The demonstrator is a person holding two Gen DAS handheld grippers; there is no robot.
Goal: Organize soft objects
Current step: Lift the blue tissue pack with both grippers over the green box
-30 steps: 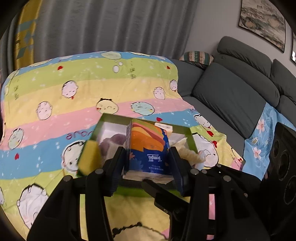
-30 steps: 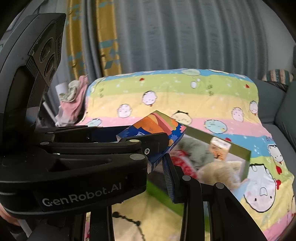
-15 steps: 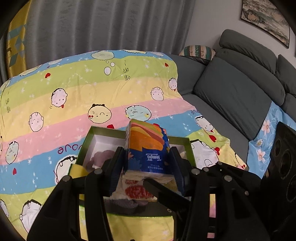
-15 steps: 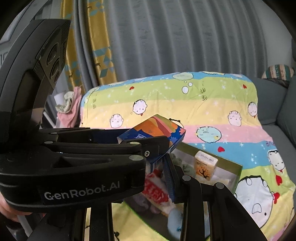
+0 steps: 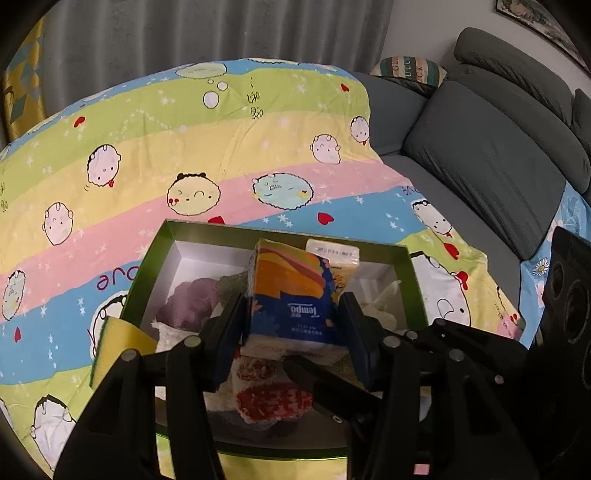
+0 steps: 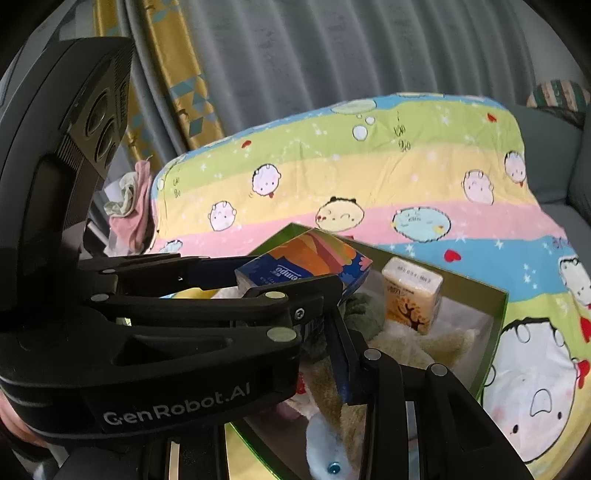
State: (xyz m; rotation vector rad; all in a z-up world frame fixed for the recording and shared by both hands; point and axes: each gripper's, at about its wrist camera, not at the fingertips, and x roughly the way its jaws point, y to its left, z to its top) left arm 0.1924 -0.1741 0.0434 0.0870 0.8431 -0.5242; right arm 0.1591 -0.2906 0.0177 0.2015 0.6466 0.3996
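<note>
Grey curtains (image 5: 207,33) fill the upper left of my left wrist view; below them a striped cartoon quilt (image 5: 110,229) spreads wide, bare on every side of the green box (image 5: 147,266). At centre I see my left gripper (image 5: 293,325) pinching the Tempo tissue pack (image 5: 291,291) above that box. My right gripper (image 6: 317,332): I cannot tell its state. A grey sofa (image 5: 491,155) bounds the right edge.

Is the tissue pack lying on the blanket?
No, the tissue pack is held up in the left gripper over the green box, not on the blanket.
</note>
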